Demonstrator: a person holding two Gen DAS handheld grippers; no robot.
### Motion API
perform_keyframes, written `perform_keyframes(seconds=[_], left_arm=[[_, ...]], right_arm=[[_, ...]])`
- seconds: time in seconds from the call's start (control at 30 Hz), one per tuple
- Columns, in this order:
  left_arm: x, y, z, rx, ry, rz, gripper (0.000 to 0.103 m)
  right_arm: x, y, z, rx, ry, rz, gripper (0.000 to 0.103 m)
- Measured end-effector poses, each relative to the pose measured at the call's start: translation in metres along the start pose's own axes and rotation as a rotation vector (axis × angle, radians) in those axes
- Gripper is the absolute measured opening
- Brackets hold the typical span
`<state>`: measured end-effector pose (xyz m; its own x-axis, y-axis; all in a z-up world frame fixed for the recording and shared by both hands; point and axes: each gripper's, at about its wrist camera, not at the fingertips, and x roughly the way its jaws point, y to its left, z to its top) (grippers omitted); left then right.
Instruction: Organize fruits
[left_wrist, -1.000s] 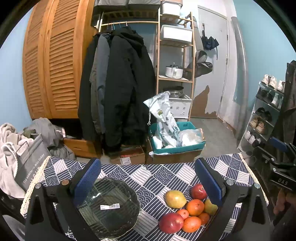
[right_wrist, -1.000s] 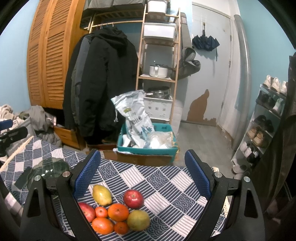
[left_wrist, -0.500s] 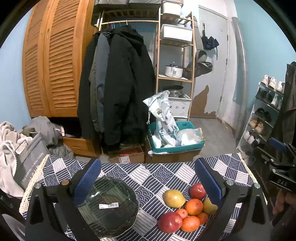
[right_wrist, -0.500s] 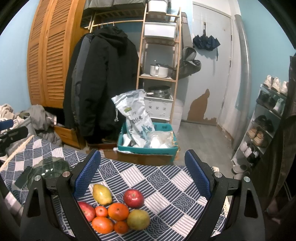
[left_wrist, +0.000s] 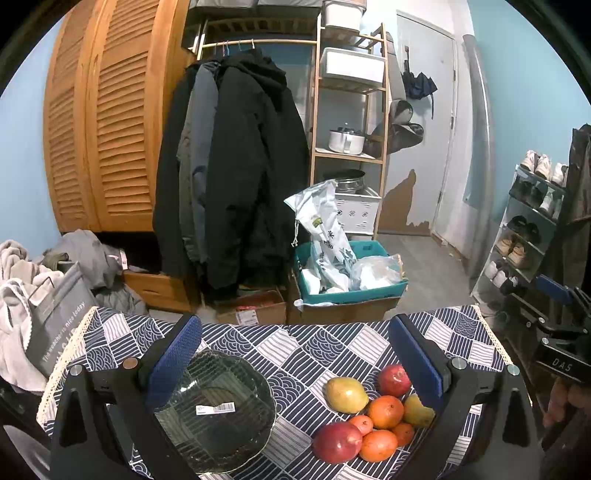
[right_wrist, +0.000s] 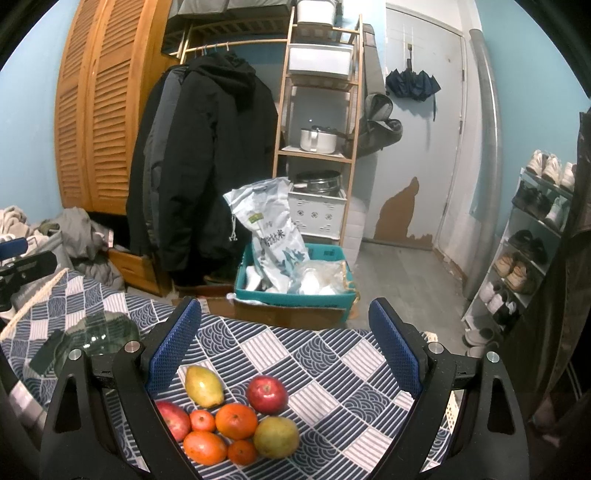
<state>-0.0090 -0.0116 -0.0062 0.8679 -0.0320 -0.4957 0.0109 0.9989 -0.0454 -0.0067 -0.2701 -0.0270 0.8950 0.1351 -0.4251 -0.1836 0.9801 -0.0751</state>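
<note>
Little has changed: we still hold the left hand-held gripper (left_wrist: 295, 360) and right hand-held gripper (right_wrist: 284, 341) wide open and empty above the desk (right_wrist: 325, 354), fruits (right_wrist: 231, 419) clustered beside the bare glass plate (left_wrist: 218, 406), nothing sorted yet.

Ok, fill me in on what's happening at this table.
A person holds a two-finger gripper in each hand over a patterned tablecloth. Both the left gripper and the right gripper are open and hold nothing. A glass plate lies empty on the left, and the fruit pile of apples, oranges and mangoes sits loose beside it. No fruit is on the plate yet.
</note>
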Motion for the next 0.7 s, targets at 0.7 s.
perform_keyframes(seconds=[0.7], left_arm=[[0.0027, -0.0073, -0.0072, -0.001, 0.017, -0.005, 0.102]], right_arm=[[0.0007, 0.0062, -0.0026, -0.005, 0.010, 0.001, 0.091]])
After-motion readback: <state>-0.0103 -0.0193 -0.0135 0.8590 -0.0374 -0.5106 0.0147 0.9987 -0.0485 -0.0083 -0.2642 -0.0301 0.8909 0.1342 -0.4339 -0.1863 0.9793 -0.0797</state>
